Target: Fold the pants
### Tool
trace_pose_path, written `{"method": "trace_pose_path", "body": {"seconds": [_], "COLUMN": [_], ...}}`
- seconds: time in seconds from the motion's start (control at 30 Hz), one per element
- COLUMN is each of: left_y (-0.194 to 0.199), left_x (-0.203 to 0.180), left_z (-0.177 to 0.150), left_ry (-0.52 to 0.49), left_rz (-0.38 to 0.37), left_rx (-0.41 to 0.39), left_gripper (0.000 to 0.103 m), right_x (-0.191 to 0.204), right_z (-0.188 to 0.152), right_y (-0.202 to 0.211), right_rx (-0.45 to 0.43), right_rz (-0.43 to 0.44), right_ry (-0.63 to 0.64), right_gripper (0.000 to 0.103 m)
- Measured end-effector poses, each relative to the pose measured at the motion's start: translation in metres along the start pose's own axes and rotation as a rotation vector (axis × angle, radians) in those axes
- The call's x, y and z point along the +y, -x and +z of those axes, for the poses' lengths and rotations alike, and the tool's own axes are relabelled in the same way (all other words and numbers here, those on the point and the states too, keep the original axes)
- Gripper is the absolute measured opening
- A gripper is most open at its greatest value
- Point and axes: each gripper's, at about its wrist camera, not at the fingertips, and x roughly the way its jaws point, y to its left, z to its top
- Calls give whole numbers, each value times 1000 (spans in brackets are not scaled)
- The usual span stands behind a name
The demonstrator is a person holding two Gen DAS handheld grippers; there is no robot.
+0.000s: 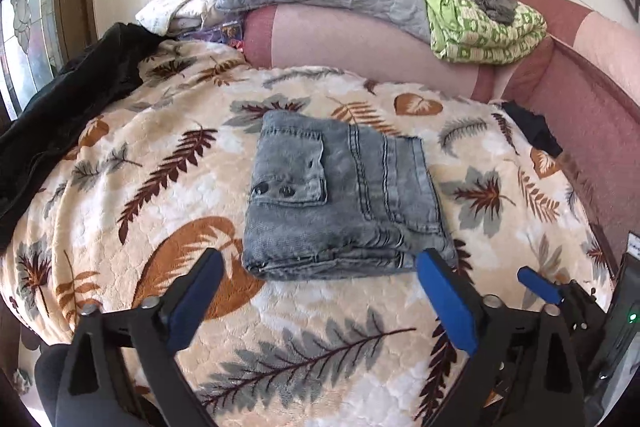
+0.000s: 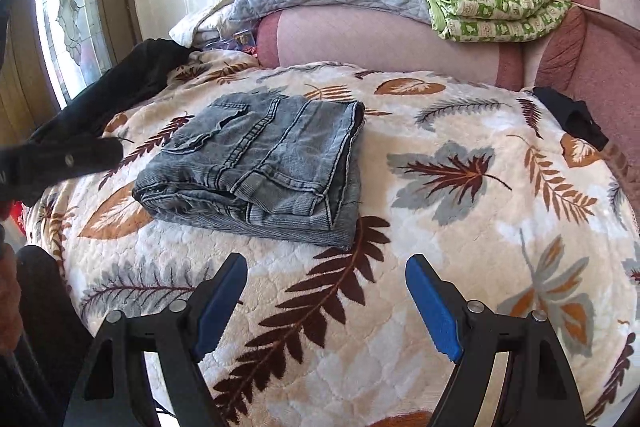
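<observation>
Left wrist view first: left gripper (image 1: pixel 320 263) spread wide, blue pads empty, its right pad overlapping the near edge of the folded grey denim pants (image 1: pixel 340 195). Right gripper (image 2: pixel 326 275) also spread and empty, hanging just short of the pants' near right corner. Pants sit square on the leaf-print fleece blanket (image 2: pixel 440 227). Folding looks finished; next, probably just withdraw, both grippers angled downward.

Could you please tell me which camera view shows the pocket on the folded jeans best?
The left wrist view: the pocket on the jeans faces the camera, flat, with both studs visible. The right wrist view shows the pocket side-on and foreshortened, studs not visible.
</observation>
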Motion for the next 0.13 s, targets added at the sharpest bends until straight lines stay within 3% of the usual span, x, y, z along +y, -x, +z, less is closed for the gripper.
{"method": "trace_pose_path", "body": {"seconds": [0.13], "left_y": [3], "left_x": [-1], "left_z": [7], "left_ry": [-8], "left_rz": [-17], "left_rx": [-17], "left_gripper": [103], "right_x": [0], "right_z": [2], "right_y": [0], "right_rx": [-1], "right_rz": [1], "right_ry": [9], "right_gripper": [84]}}
